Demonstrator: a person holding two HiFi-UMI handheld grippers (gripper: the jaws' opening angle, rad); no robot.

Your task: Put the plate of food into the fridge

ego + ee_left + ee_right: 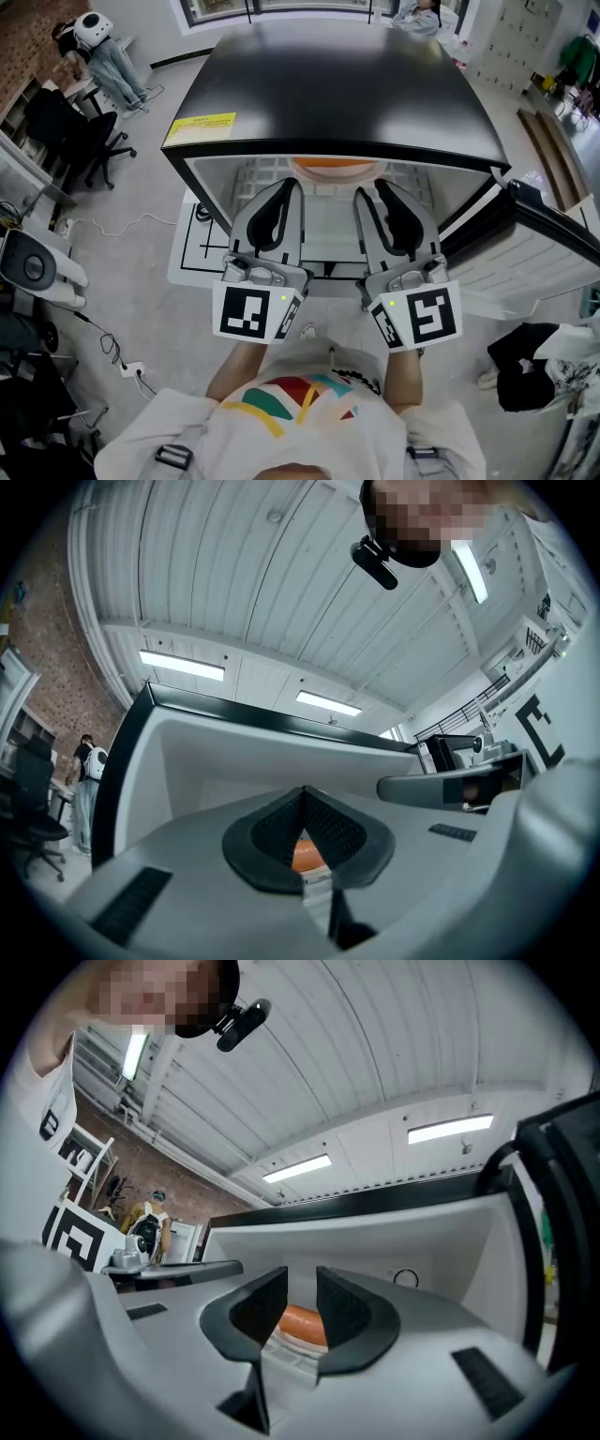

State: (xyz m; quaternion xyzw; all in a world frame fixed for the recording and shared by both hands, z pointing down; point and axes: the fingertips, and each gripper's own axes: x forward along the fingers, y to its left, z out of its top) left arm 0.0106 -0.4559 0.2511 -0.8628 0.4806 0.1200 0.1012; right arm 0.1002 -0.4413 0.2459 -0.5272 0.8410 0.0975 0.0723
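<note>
The fridge (337, 84) has a glossy black top and stands open below me, its door (539, 258) swung out to the right. An orange plate (336, 170) lies deep inside on the white wire shelf (328, 225); what is on it is hidden. My left gripper (292, 186) reaches into the opening, its tips touching and holding nothing. My right gripper (370, 192) is beside it, open by a narrow gap, also holding nothing. Both stop short of the plate. In the left gripper view the plate (307, 855) shows behind the pads (333, 832). It shows again as an orange plate (305, 1321) in the right gripper view.
A white floor mat (192, 248) with black lines lies under the fridge's left side. A black office chair (84, 136) stands at the left, cables (117, 352) trail on the floor, and a dark bag (530, 366) sits at the right, under the open door.
</note>
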